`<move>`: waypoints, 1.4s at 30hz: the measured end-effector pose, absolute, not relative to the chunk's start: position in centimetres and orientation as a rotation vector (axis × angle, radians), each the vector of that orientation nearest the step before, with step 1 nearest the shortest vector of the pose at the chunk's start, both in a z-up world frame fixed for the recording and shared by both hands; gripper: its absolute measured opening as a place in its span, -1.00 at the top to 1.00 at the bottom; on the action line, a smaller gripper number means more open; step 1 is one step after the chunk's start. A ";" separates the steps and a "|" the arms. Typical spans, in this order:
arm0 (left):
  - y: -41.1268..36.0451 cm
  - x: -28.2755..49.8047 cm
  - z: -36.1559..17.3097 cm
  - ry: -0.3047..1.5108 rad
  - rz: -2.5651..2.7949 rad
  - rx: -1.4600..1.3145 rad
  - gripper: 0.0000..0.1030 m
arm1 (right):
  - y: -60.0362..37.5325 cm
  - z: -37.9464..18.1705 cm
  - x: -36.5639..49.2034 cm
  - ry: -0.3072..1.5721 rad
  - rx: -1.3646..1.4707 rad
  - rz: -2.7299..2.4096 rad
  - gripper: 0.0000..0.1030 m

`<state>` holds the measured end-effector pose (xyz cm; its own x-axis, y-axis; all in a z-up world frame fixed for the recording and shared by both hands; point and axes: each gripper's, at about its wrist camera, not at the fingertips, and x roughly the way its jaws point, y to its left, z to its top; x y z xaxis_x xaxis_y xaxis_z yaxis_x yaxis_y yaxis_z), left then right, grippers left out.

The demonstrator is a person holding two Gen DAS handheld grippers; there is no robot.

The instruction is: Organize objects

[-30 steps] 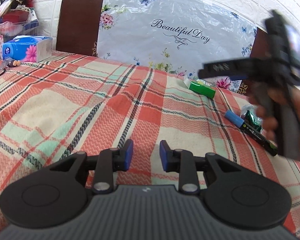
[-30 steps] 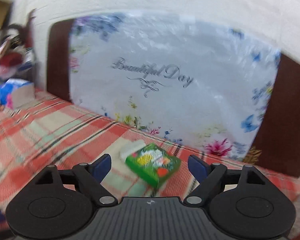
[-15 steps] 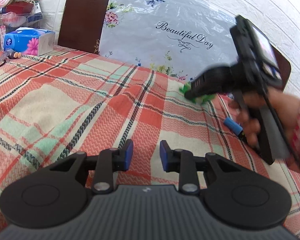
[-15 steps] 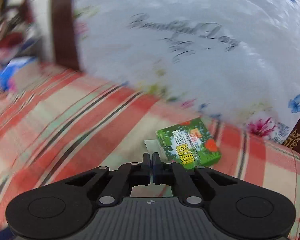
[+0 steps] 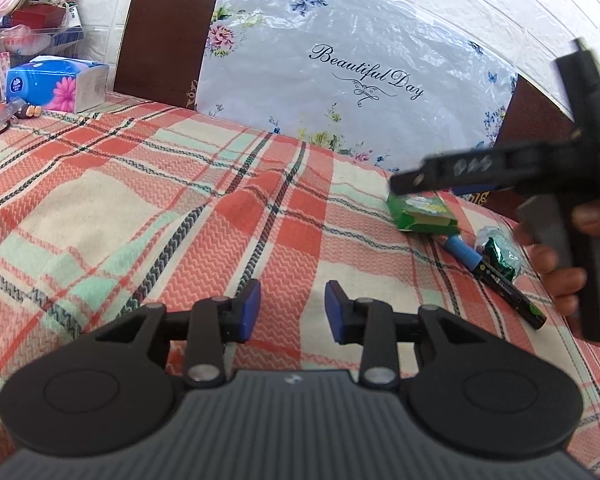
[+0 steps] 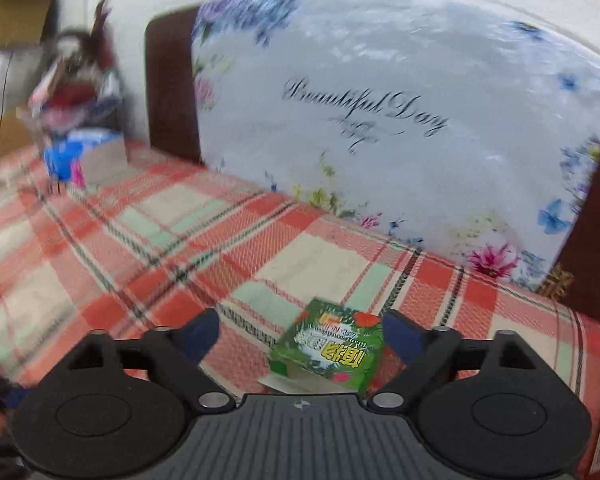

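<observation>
Hovering low over a red-and-mint plaid tablecloth [image 5: 148, 200], the left gripper [image 5: 292, 312] shows its blue pads [image 5: 249, 310] a narrow gap apart, just opened a little, with only cloth between them. Farther right, the right gripper [image 6: 300, 330], held in a person's hand [image 5: 560, 272], has just swung its jaws wide; a small green box [image 6: 332, 350] lies flat on the cloth between them, nearer the right-hand pad, with no pad pressing on it. Just beside the box lie a blue-capped black marker [image 5: 496, 276] and a green foil packet [image 5: 500, 258]. Beyond, a floral "Beautiful Day" cover [image 5: 360, 80] drapes a brown chair back [image 5: 160, 36]; a blue tissue pack [image 5: 56, 86] sits far left.
</observation>
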<state>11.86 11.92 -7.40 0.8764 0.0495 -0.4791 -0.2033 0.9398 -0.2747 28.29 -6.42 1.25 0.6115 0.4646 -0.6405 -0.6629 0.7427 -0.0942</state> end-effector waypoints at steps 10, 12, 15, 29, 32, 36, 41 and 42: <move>12.1 11.9 -7.5 0.483 0.131 -0.343 0.25 | -6.8 -0.7 29.7 0.613 -0.463 0.656 -0.54; 12.1 12.0 -7.5 0.483 0.131 -0.342 0.25 | -6.6 -0.5 29.0 0.606 -0.476 0.677 -0.51; 12.1 12.0 -7.5 0.482 0.130 -0.346 0.25 | -6.0 0.0 26.5 0.566 -0.516 0.730 -0.50; 10.5 12.2 -7.0 0.524 0.149 -0.247 0.23 | -20.7 -1.2 8.1 0.564 -0.504 0.603 -0.61; 6.9 11.0 -5.1 0.556 -0.010 -0.244 0.23 | -23.8 -1.3 5.2 0.571 -0.403 0.522 -0.77; -0.1 8.4 -1.9 0.576 -0.263 -0.202 0.19 | -26.3 -2.0 2.7 0.589 -0.282 0.475 -0.77; -3.8 9.0 -1.8 0.735 -0.353 -0.211 0.16 | -26.4 -2.2 3.0 0.572 -0.244 0.472 -0.72; -4.0 9.5 -2.2 0.770 -0.354 -0.236 0.08 | -26.2 -2.3 3.2 0.571 -0.249 0.474 -0.72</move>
